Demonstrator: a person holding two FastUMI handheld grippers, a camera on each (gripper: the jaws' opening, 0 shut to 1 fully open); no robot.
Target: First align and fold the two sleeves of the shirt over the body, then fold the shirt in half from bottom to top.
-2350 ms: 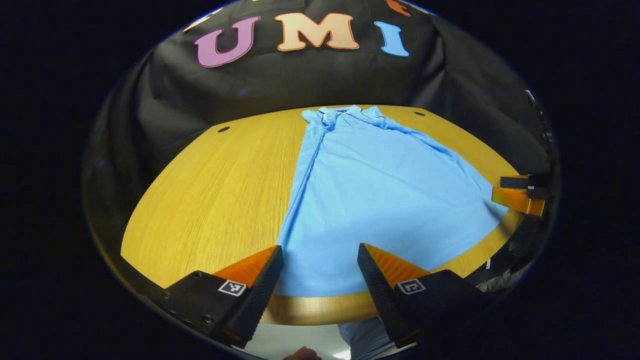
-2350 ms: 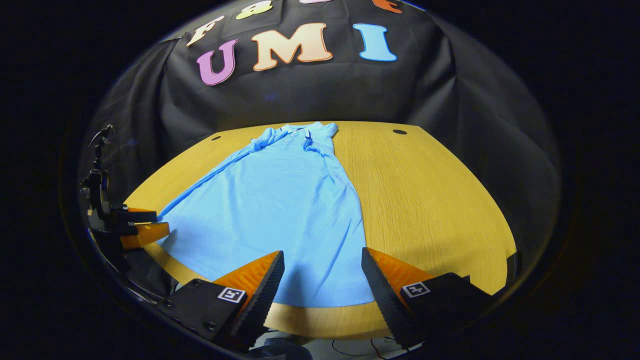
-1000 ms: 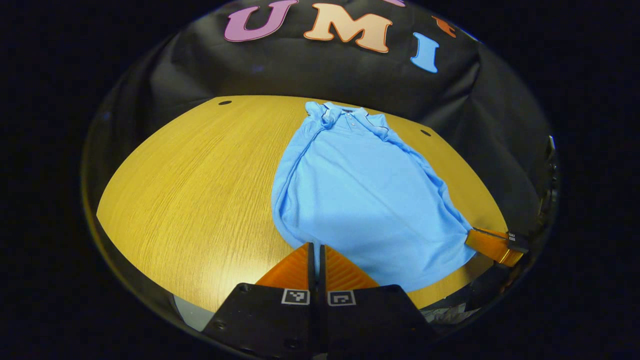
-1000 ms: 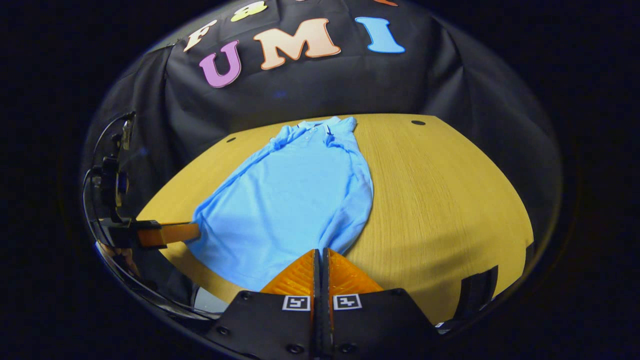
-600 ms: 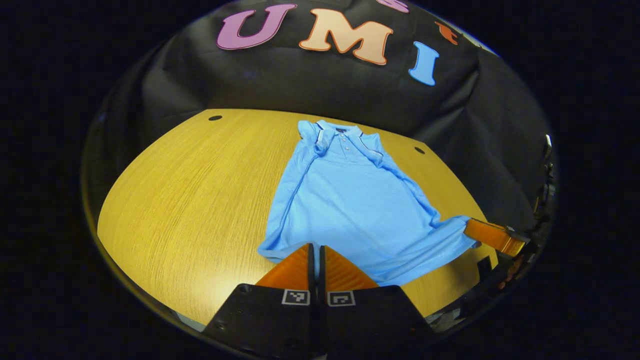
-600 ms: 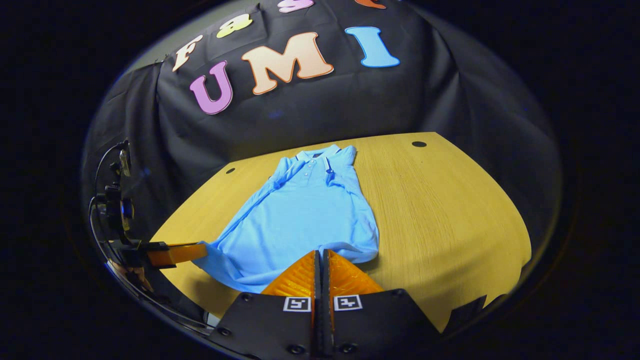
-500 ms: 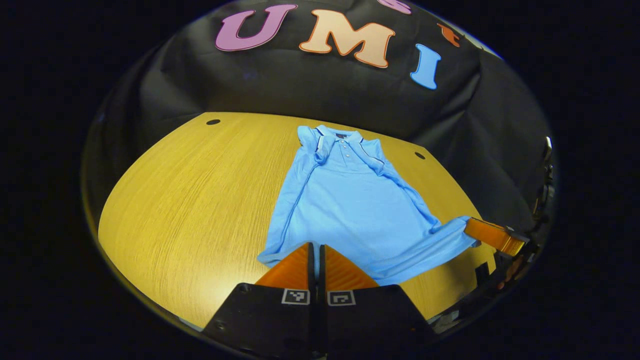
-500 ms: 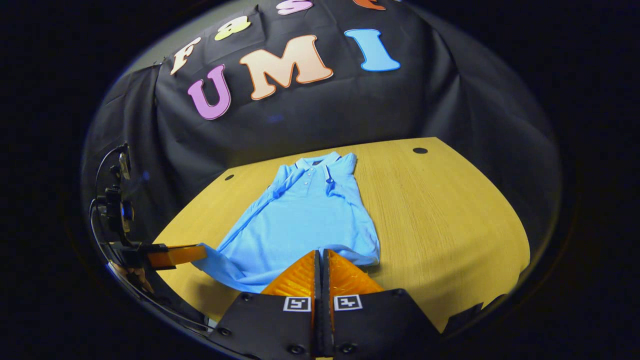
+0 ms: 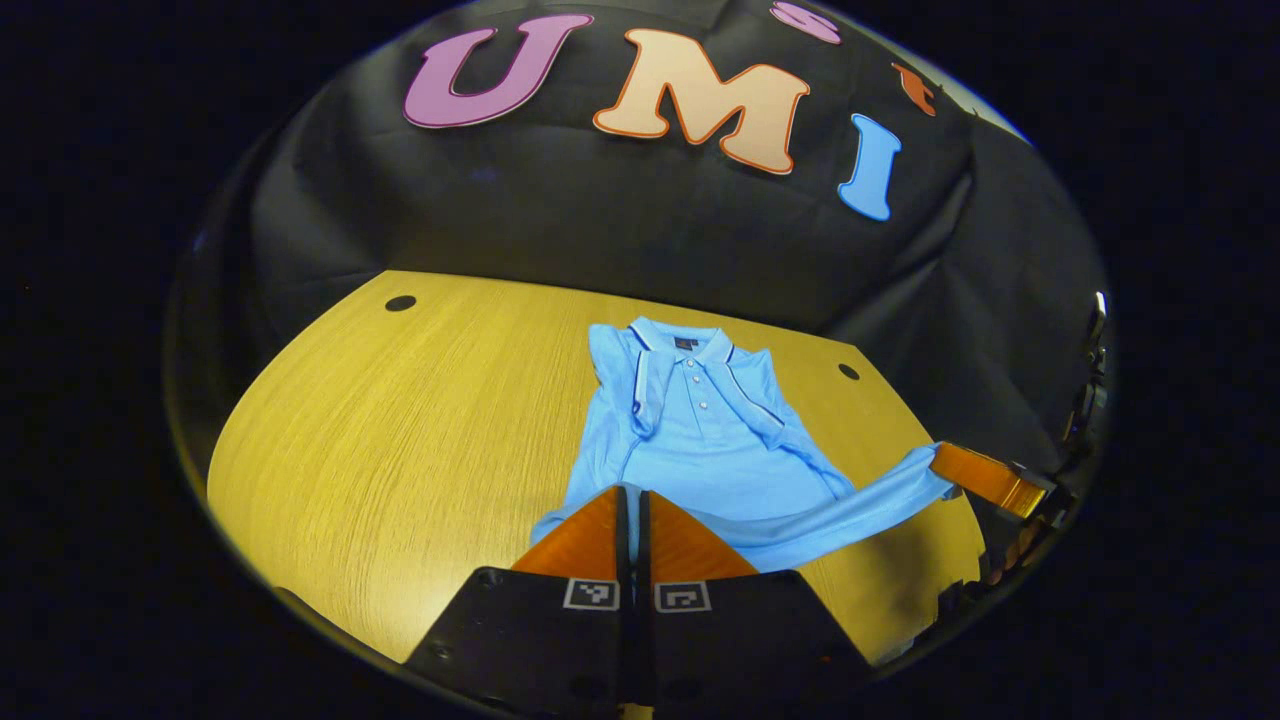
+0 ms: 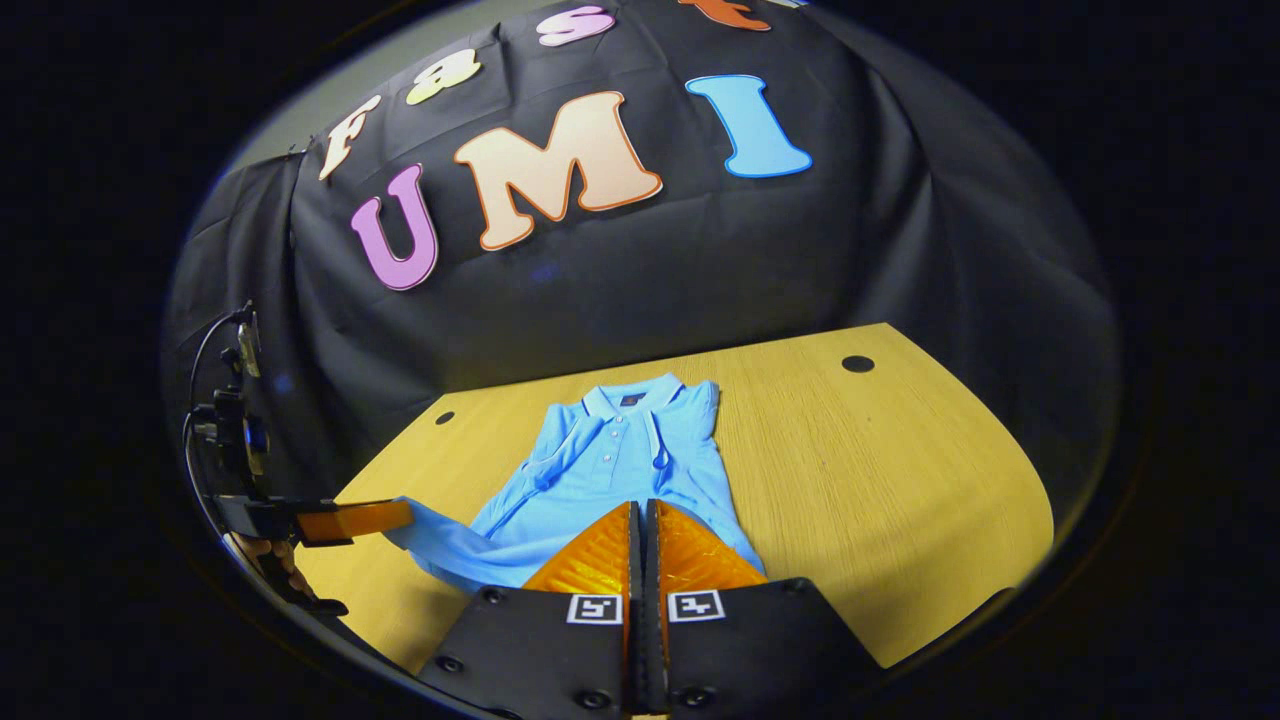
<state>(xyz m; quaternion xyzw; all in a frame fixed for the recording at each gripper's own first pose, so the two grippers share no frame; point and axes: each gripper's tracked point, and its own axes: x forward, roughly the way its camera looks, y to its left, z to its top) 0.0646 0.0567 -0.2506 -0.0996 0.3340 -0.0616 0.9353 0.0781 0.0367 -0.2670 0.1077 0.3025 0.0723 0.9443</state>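
A light blue polo shirt (image 9: pixel 700 440) lies on the wooden table (image 9: pixel 400 430), collar at the far end, both sleeves folded over the body. Its bottom hem is lifted off the table and stretched between the two grippers. My left gripper (image 9: pixel 630 500) is shut on the hem's left corner. My right gripper (image 10: pixel 642 515) is shut on the hem's right corner. In the left gripper view the right gripper (image 9: pixel 985 477) appears at the far right, holding the stretched hem. The right gripper view has the shirt (image 10: pixel 610 460) at centre and the left gripper (image 10: pixel 350 520) at the left.
The round wooden table (image 10: pixel 880 500) has small dark holes (image 9: pixel 400 302) near its far edge. Black cloth closes off the back of the booth. A hand (image 10: pixel 270 570) holds the left gripper at the lower left of the right gripper view.
Both grippers shut on the hem's corners, then lifted them and carried them toward the collar. The visible part of the shirt's body has grown shorter.
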